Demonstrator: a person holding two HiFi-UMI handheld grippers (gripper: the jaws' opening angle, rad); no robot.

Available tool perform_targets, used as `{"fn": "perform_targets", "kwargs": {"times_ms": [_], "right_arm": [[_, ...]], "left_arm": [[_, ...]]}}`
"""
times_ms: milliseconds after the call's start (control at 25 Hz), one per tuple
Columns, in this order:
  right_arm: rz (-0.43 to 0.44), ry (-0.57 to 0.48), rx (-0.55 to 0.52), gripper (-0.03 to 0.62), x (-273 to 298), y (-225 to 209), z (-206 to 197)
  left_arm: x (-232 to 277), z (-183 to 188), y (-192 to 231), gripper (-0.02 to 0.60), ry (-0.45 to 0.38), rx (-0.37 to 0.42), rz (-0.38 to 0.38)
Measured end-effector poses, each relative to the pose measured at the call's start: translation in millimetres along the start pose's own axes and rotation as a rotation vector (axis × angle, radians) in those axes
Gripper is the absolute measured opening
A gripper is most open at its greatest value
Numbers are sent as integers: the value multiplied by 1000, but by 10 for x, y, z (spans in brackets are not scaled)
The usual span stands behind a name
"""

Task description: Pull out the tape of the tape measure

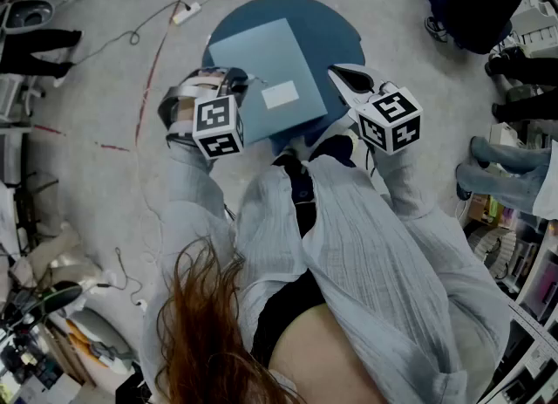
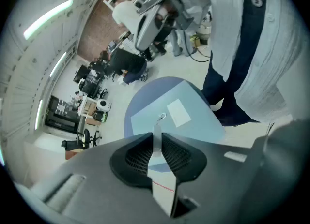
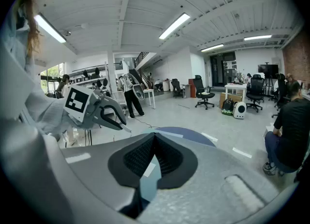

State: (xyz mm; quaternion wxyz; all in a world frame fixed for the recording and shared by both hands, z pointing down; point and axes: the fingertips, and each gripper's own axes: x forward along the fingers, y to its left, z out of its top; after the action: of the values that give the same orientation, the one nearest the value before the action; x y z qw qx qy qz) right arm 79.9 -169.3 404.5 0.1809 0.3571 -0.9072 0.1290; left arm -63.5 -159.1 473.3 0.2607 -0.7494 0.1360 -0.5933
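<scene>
Tape tip (image 2: 160, 120) pokes past clamped jaws of left gripper (image 2: 156, 135), rest hidden.

This is a large open lab or workshop hall. In the right gripper view, long strip lights (image 3: 179, 24) cross the ceiling at one o'clock. Wheeled office chairs (image 3: 202, 95) stand at three o'clock, and a screen on a stand (image 3: 268, 69) at two. In the head view, cables (image 1: 131, 36) trail over the grey floor (image 1: 87, 175) at ten o'clock, with cluttered shelves (image 1: 514, 254) at four.
</scene>
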Motion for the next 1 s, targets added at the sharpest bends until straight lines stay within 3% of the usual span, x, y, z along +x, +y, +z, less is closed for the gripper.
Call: {"fn": "perform_targets", "kwargs": {"times_ms": [80, 240, 320, 400, 480, 640, 800, 1000], "right_arm": [[0, 0, 6, 2, -7, 39, -29], [3, 1, 10, 2, 34, 44, -33], [6, 0, 7, 2, 46, 55, -31], [-1, -4, 6, 2, 52, 54, -24], [-10, -20, 19, 2, 82, 46, 18], [-3, -46, 47, 3, 134, 2, 52], [86, -51, 23, 101, 255, 136, 81], [213, -23, -136, 140, 451, 415, 127]], "left_arm": [[-89, 91, 54, 77, -95, -122, -19], [-242, 242, 290, 77, -397, -549, -7], [-275, 235, 343, 77, -485, -709, -5], [-305, 202, 375, 77, -544, -822, 2], [-350, 154, 387, 77, -582, -866, 13], [-381, 141, 381, 77, -591, -863, 23], [-429, 124, 414, 77, -604, -854, 27], [-553, 165, 422, 77, -664, -834, -9]]}}
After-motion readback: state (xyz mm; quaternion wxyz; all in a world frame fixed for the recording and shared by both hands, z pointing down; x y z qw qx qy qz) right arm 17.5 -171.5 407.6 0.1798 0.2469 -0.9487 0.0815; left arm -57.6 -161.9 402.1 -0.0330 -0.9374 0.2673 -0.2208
